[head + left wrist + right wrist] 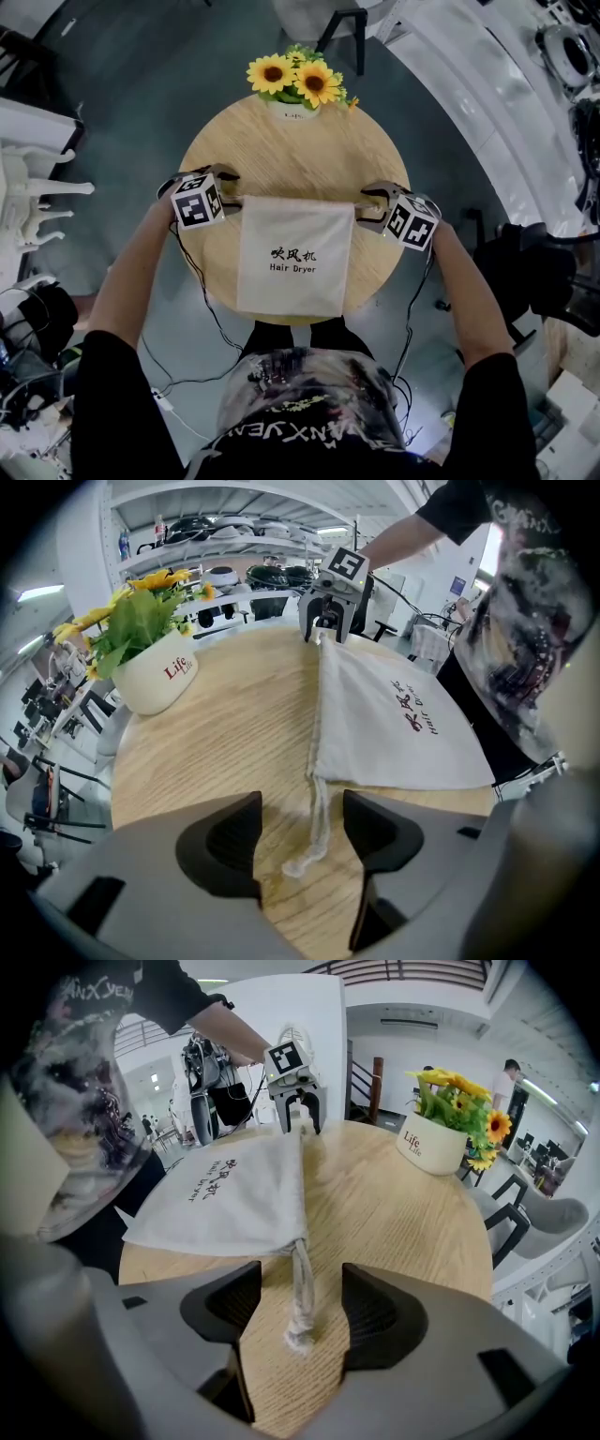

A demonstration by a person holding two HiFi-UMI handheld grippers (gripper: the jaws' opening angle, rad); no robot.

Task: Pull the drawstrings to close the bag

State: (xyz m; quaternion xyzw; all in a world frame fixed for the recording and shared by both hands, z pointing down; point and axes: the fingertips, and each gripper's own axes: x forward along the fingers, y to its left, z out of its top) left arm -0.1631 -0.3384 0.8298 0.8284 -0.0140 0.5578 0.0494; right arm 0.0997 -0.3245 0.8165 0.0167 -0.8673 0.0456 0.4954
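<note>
Left gripper [302, 838] and right gripper [300, 1321] each straddle a drawstring [319, 813], jaws half apart and not pinching, at opposite corners of the bag [293, 253] lying flat on the bench [291, 159], apparently to pull outward.

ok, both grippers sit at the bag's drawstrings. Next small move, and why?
Probably close both. Jaws of the left gripper stand apart around the left drawstring, those of the right gripper around the right drawstring, pads touching neither; the bag lies flat, mouth ungathered.
</note>
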